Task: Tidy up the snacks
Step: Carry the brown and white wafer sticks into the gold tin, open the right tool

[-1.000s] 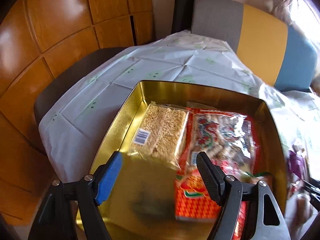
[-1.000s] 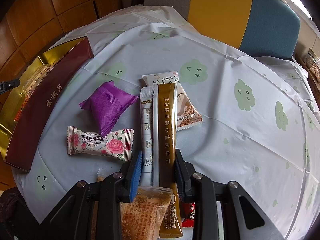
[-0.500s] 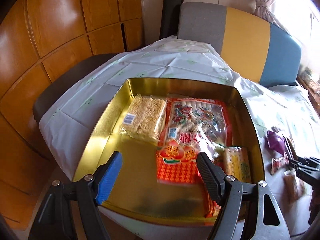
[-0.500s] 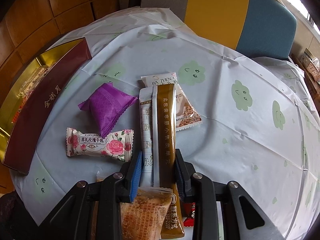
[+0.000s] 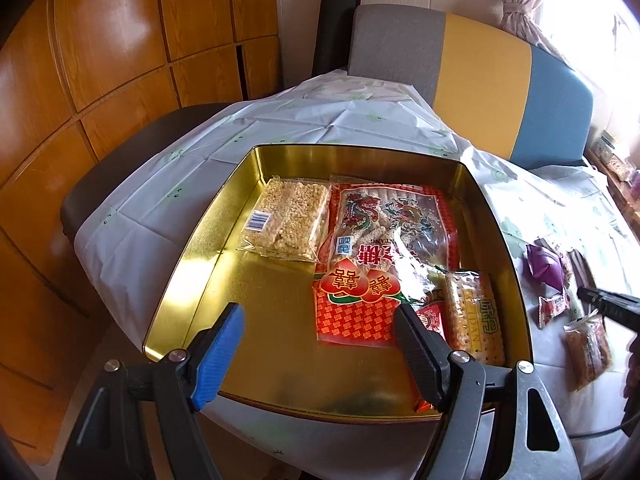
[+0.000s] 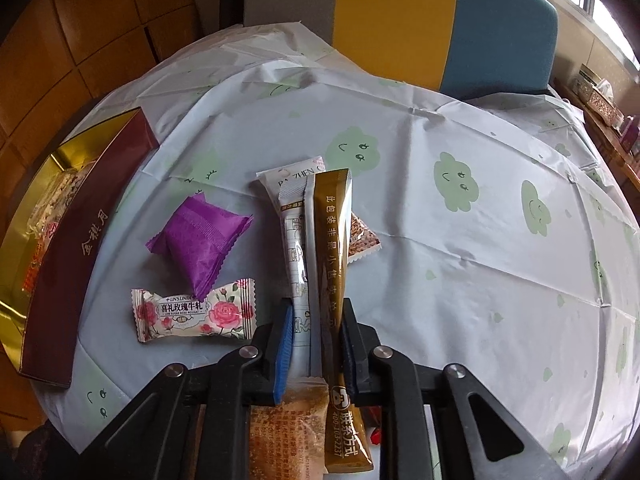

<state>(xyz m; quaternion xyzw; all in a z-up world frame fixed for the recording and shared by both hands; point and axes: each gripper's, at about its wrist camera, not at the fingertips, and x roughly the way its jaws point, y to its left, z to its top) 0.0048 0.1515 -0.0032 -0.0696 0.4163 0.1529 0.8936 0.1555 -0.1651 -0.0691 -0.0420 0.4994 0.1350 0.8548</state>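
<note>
The right claw [image 6: 313, 330] has just been closing and now clenches two long stick sachets side by side, a brown-gold stick sachet [image 6: 335, 256] and a grey-white stick sachet [image 6: 295, 248]; both reach away from the pads toward the far side of the desk [image 6: 460, 264], which is covered with a pale cloth printed with green clouds. Under the sticks' far ends lies a white snack packet [image 6: 362, 238], partly hidden. To the left of the sticks a purple pouch [image 6: 199, 246] lies on the cloth, and just nearer than it, touching its corner, a rose-printed candy [image 6: 195, 314]. An orange-brown packet [image 6: 286, 428] shows below the claw's fingers at the near edge.

At the left edge of the desk stands the gold tin [image 5: 192, 280], its dark red outer wall showing in the right wrist view. The left claw [image 5: 320, 344] hangs released above the tin's near part, with nothing between its blue and black pads. Inside the tin, a clear pack of puffed-rice bars [image 5: 286, 220] lies at the far left, a big red dragon-printed bag [image 5: 390, 232] beside it, a red-and-orange packet [image 5: 352, 312] nearer, and a cracker pack [image 5: 474, 320] along the right wall.
</note>
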